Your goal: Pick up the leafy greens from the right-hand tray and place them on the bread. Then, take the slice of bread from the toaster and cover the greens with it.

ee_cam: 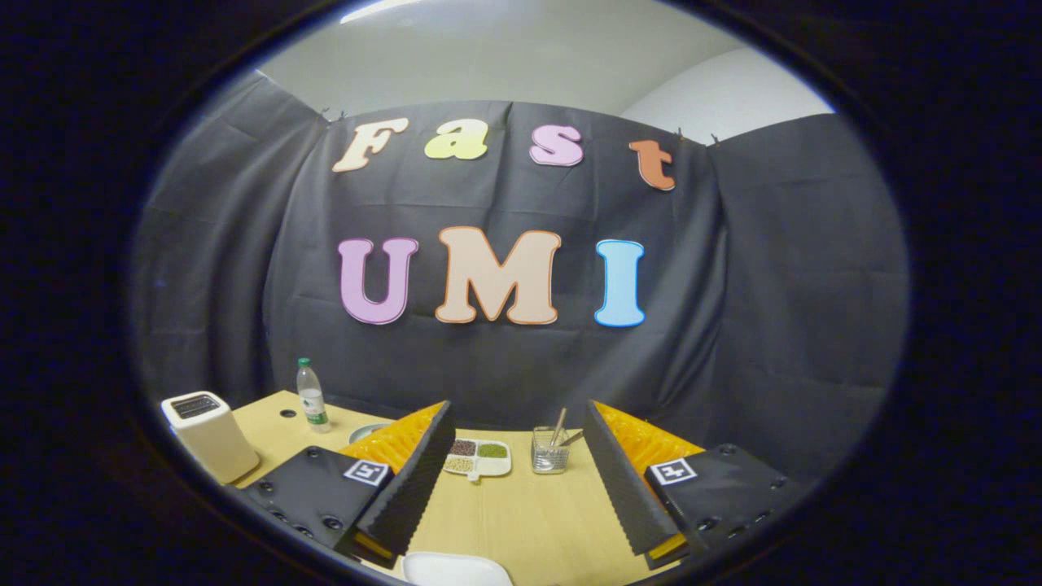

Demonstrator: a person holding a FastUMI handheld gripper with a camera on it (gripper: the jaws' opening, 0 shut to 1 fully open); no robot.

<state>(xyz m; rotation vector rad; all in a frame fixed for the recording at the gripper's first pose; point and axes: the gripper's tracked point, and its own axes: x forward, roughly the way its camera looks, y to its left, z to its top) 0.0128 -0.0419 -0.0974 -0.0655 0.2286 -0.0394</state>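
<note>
The gripper (pixel 518 480) hangs above the wooden tabletop (pixel 521 521) with its jaws released — spread wide, a broad strip of bare wood showing between them and nothing in their hold.

The toaster (pixel 207 435) stands well off to the left of the jaws, near the tabletop's left edge, upright, its slot on top facing up. Whether a slice of bread sits in the slot cannot be told from here. Just behind and to the right of the toaster a clear plastic bottle (pixel 312 395) with a green cap stands upright, beside a small dark hole in the tabletop.

Beyond the jaws, in the gap between them, lies a small white divided dish (pixel 478 460) whose compartments hold dark, green and pale grainy fillings — it sits closer to the left jaw. To its right, nearer the right jaw, stands a clear glass holder (pixel 549 450) with a couple of utensils leaning out of it.

Right below the jaws, at the near edge of the tabletop, the rim of a white plate or tray (pixel 456 568) shows; what lies on it is hidden.
</note>
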